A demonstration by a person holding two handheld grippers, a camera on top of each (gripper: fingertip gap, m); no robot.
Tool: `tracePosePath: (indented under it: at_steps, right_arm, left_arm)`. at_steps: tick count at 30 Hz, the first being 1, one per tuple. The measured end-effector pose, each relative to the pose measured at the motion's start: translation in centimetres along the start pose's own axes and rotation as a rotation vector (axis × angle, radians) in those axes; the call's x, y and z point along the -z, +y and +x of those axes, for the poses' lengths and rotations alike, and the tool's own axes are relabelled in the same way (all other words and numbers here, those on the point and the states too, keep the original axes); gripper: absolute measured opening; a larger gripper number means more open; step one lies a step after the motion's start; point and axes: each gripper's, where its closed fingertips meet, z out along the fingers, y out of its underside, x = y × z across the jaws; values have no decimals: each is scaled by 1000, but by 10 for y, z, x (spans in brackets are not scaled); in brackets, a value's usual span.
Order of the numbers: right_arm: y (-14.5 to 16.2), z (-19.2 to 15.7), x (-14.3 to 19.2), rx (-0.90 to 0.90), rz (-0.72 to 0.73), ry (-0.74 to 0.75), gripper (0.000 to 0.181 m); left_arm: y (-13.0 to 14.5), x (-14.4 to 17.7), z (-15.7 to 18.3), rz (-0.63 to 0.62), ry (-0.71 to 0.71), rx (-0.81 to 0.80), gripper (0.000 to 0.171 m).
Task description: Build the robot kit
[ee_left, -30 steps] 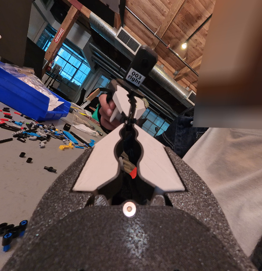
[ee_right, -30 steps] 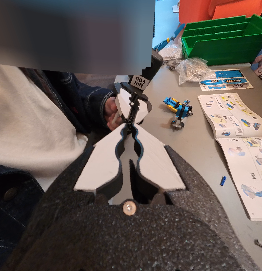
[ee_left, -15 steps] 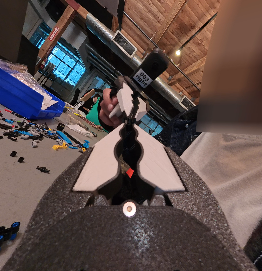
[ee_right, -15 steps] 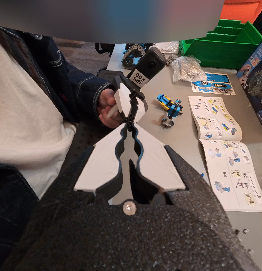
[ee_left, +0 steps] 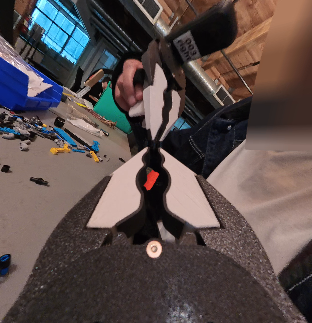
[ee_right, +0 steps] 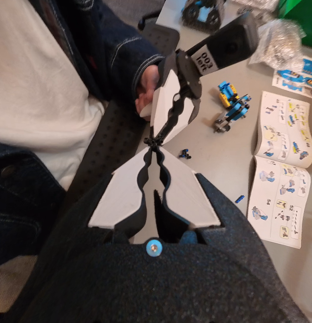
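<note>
My left gripper (ee_left: pixel 153 148) and my right gripper (ee_right: pixel 153 148) meet tip to tip in the air, in front of a person in a white shirt and a denim jacket. A small black toy-brick connector (ee_right: pixel 152 140) sits between the two pairs of tips, and it also shows in the left wrist view (ee_left: pixel 154 144). Both grippers' jaws are closed on it. The right gripper (ee_left: pixel 156 138) shows tilted in the left wrist view, held by a hand. The left gripper (ee_right: pixel 157 137) shows tilted in the right wrist view.
A blue bin (ee_left: pixel 20 87) and several loose toy parts (ee_left: pixel 60 149) lie on the grey table (ee_left: pixel 46 201) at left. A small blue and yellow model (ee_right: pixel 234 108), an open instruction booklet (ee_right: pixel 283 166), a plastic bag (ee_right: pixel 277 40) and a green bin (ee_right: pixel 303 19) lie at right. Less than 4 cm separates the two grippers' tips.
The two grippers have stayed tip to tip on the black part. Each now looms larger and more tilted in the other's view, and both views have swung.
</note>
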Motion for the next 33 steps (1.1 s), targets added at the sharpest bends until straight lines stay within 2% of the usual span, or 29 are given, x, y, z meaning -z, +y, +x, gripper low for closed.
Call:
tracePosePath:
  at_steps: [4,6,9,13,18,20,21,33]
  right_arm:
    - [11,-9,-3,69,-132,-74,4]
    - [11,-12,-4,66,-141,-119,4]
    - [8,-12,-3,63,-107,-148,4]
    - [-4,-4,0,44,3,-115,4]
    - [-10,5,0,42,36,-70,5]
    - [-8,13,-1,56,25,-9,12]
    - [-8,9,-2,55,27,-31,5]
    - [-9,9,3,47,91,-50,5]
  left_arm:
    - [11,-5,-4,-58,-22,0,6]
    - [13,-6,-1,-72,-9,1,6]
    - [10,-5,1,-46,8,13,6]
    - [-1,-1,6,21,43,33,6]
    - [-8,4,6,63,52,40,6]
    - [-8,3,5,60,41,33,6]
    - [-8,4,5,62,38,24,6]
    - [-10,7,2,56,8,-2,6]
